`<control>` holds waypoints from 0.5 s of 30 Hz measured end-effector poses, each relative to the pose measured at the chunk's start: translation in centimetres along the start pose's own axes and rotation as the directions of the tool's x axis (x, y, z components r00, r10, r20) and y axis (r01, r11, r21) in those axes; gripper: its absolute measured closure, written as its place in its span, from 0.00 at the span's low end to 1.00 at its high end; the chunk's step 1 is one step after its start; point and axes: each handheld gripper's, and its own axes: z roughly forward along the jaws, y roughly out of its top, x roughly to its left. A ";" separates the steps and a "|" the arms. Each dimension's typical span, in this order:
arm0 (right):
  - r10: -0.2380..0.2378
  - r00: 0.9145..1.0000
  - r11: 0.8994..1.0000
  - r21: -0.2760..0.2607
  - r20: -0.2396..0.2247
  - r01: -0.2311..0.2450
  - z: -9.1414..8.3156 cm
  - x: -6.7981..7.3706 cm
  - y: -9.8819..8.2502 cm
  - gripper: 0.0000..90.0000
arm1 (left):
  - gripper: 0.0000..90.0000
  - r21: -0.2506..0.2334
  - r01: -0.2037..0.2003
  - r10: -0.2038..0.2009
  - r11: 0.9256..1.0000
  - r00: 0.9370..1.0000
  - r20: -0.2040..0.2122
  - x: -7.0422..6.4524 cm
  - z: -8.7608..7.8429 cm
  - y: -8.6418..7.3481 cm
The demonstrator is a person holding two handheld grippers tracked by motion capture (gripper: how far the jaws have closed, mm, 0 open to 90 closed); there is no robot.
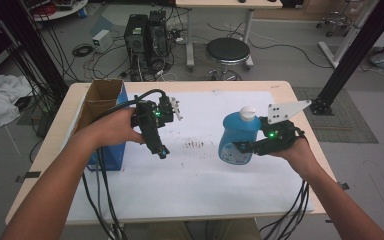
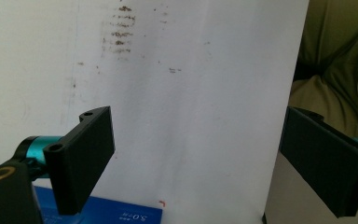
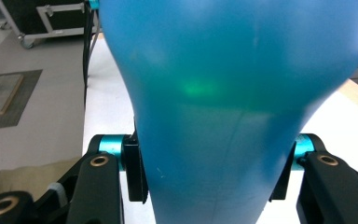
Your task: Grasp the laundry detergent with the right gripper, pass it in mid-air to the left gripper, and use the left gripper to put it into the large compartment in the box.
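Note:
A blue bottle point(image 1: 236, 136) with a white cap point(image 1: 248, 113) is held upright just above the white sheet point(image 1: 200, 175), right of centre. My right gripper point(image 1: 242, 147) is shut on its lower body from the right. In the right gripper view the bottle point(image 3: 223, 93) sits between both pads point(image 3: 134, 172), very close to the camera. My left gripper point(image 1: 160, 149) hangs over the sheet left of centre, pointing down, well apart from the bottle. In the left gripper view, this gripper point(image 2: 205, 163) is wide open with nothing between its black pads point(image 2: 86, 158).
An open cardboard box point(image 1: 102, 97) with a blue side stands at the table's left, right by my left hand; its blue face point(image 2: 116, 213) lies below the left jaws. Brown smudges point(image 1: 195, 145) mark the sheet. A stool point(image 1: 227, 50) and computer towers point(image 1: 147, 35) stand beyond the far edge.

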 end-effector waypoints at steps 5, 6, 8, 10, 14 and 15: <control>-0.018 0.999 1.000 0.015 -0.041 0.019 1.8 -0.5 -0.1 0.51 | 0.11 0.002 -0.023 0.023 1.000 1.000 0.008 -0.2 -0.6 0.8; -0.019 0.999 1.000 0.014 -0.048 0.020 2.0 -0.6 -0.1 0.51 | 0.11 -0.002 -0.023 0.023 1.000 1.000 0.008 -0.2 -0.6 1.0; -0.029 0.997 0.999 0.013 -0.068 0.030 2.5 -0.7 -0.1 0.51 | 0.11 0.001 -0.031 0.031 1.000 0.999 0.012 -0.3 -0.8 1.3; -0.041 0.996 0.999 0.008 -0.084 0.042 3.0 -0.7 -0.1 0.51 | 0.11 -0.001 -0.039 0.039 0.999 0.999 0.015 -0.3 -0.9 1.8; -0.056 0.993 0.998 0.013 -0.105 0.057 4.0 -0.6 -0.1 0.51 | 0.11 0.003 -0.049 0.049 0.999 0.999 0.023 -0.4 -0.8 2.4; -0.056 0.992 0.998 0.016 -0.109 0.058 4.2 -0.6 -0.2 0.51 | 0.11 0.003 -0.053 0.053 0.999 0.998 0.026 -0.4 -0.8 2.5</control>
